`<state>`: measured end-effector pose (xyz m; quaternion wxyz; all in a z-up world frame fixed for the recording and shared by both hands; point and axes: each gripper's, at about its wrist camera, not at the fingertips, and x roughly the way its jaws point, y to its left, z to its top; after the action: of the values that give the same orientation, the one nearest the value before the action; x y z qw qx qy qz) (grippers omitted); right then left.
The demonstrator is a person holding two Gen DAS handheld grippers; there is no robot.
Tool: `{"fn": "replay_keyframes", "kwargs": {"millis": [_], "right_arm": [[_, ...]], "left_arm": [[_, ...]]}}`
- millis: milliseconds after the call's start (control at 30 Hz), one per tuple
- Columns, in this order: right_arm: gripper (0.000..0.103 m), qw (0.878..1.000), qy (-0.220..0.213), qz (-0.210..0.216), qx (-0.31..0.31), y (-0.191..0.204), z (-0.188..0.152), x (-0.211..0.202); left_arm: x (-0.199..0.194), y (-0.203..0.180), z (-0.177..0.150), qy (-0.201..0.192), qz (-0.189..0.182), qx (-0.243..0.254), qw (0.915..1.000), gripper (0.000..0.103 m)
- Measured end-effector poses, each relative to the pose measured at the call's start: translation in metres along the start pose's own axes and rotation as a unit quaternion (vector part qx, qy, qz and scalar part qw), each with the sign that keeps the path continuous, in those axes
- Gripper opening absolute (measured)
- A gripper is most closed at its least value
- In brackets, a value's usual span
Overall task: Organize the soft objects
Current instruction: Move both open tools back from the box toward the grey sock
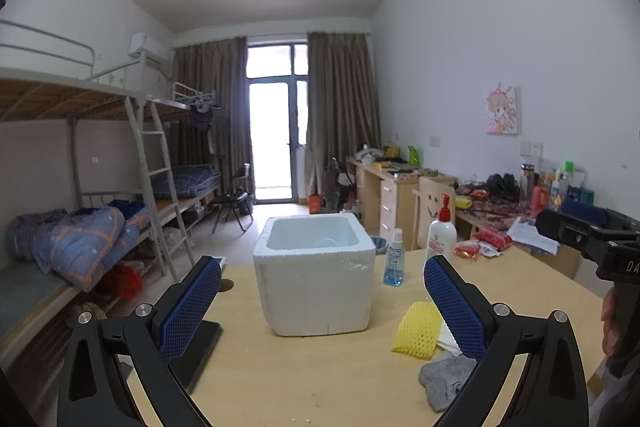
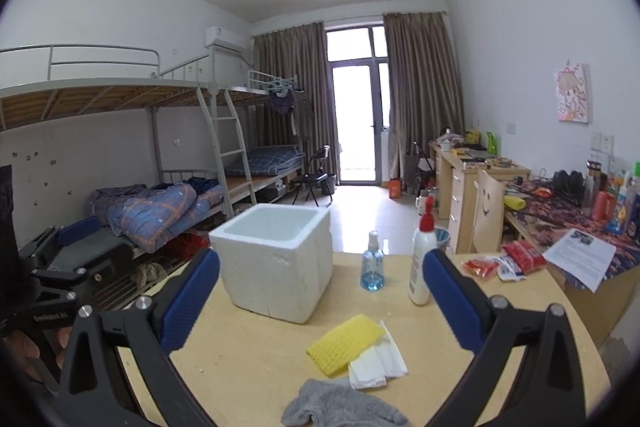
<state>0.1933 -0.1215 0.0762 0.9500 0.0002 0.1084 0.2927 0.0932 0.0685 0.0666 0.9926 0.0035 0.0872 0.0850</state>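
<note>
Three soft things lie at the lower middle of the right wrist frame: a yellow foam net, a white folded mask just beside it, and a grey sock. All rest on the tabletop, in front of the white foam box. Both the left gripper and the right gripper have jaws wide and empty. These things look light and limp; a pinch at the middle of the sock's bunched cloth seems safest.

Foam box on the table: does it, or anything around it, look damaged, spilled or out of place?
The foam box stands upright, but its near rim looks chipped and crumbly. Beside it the yellow net sleeve, white foam sheets and grey sock lie loose in an overlapping heap, not yet sorted. Nothing is spilled.
</note>
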Motion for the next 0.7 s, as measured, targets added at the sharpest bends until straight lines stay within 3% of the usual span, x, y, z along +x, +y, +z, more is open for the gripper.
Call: {"fn": "replay_keyframes", "kwargs": {"millis": [133, 333, 533, 700], "right_arm": [[0.103, 1.000, -0.009, -0.003, 0.017, -0.007, -0.014, -0.003], [0.103, 0.999, -0.001, 0.001, 0.034, -0.014, -0.032, 0.000], [0.103, 0.999, 0.005, -0.002, 0.041, -0.016, -0.053, -0.003], [0.103, 1.000, 0.001, -0.012, 0.026, -0.010, -0.062, -0.004]], "left_arm": [[-0.001, -0.007, -0.020, -0.007, 0.011, -0.002, 0.9999, 0.102], [0.004, -0.013, -0.044, 0.010, -0.011, -0.001, 0.9999, 0.102], [0.004, -0.012, -0.057, 0.014, -0.031, -0.038, 0.9987, 0.102], [0.006, -0.016, -0.071, 0.019, -0.018, -0.042, 0.9988, 0.102]]}}
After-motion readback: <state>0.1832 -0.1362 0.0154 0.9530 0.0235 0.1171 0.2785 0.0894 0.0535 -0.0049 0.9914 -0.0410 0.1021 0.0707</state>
